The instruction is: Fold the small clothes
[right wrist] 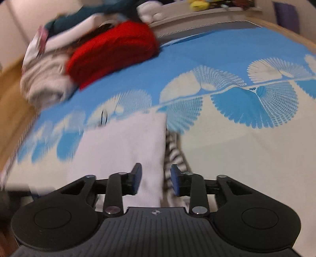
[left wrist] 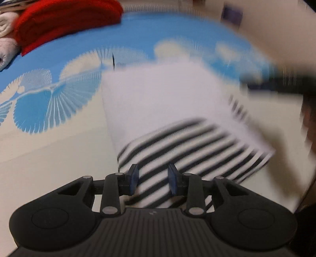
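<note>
A small white garment with black-striped parts [left wrist: 167, 110] lies folded on the blue and cream patterned bed cover [left wrist: 59, 142]. My left gripper [left wrist: 153, 179] is open, its blue pads on either side of the near striped edge. In the right wrist view the same garment [right wrist: 126, 146] lies ahead, white on top with a striped edge on its right. My right gripper [right wrist: 156, 180] is open over the garment's near corner. The other gripper shows as a dark blur at the right of the left wrist view [left wrist: 276, 81]. Both views are motion-blurred.
A folded red cloth [left wrist: 65, 21] lies on a pile of white and pale clothes [right wrist: 47, 83] at the far end of the bed. A small dark clip-like object [right wrist: 103, 116] lies just beyond the garment. A shelf with toys [right wrist: 197, 5] stands behind.
</note>
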Motion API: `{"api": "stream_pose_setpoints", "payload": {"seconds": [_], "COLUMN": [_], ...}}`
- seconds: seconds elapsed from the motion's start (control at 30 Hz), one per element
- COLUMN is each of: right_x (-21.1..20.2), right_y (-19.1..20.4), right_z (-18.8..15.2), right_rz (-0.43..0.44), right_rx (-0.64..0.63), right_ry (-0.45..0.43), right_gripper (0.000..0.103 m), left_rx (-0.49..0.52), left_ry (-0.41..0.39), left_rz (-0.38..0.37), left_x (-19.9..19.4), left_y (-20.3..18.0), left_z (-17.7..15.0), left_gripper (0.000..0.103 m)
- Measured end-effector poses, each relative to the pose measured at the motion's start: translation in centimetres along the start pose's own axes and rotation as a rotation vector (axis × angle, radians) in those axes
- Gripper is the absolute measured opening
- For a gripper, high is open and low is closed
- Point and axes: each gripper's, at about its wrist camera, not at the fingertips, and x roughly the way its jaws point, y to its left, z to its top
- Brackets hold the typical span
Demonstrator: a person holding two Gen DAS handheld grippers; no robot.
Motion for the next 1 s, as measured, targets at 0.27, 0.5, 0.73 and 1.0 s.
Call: {"api": "stream_pose_setpoints", "payload": {"seconds": [0.27, 0.5, 0.73, 1.0], "right_x": [8.5, 9.0, 12.2, 2.7], "right_y": [-2.4, -1.2, -1.4, 2.7], "right_z": [2.1, 3.6, 1.8, 3.1], "right_rz": [0.039, 0.038, -0.386, 0.035], "right_rx": [0.24, 0.227, 0.117, -0.032], "right_ry": [0.052, -0.032, 0.071, -0.099], "right_gripper": [0.048, 0.004, 0.0, 0.017], "left_rx": [-0.007, -0.018, 0.003, -0.138], "left_ry": [-0.005, -0.007, -0.009, -0.145], "left_rz": [0.014, 0.015, 0.041, -0.064], "left_x": [0.3, 0.6, 0.4, -2.1], "left_y": [-0.2, -0.3, -0.9, 1.3], "left_z": [0.9, 0.7, 0.5, 2.0], "left_gripper": [0.038, 0.038, 0.038, 0.04]}}
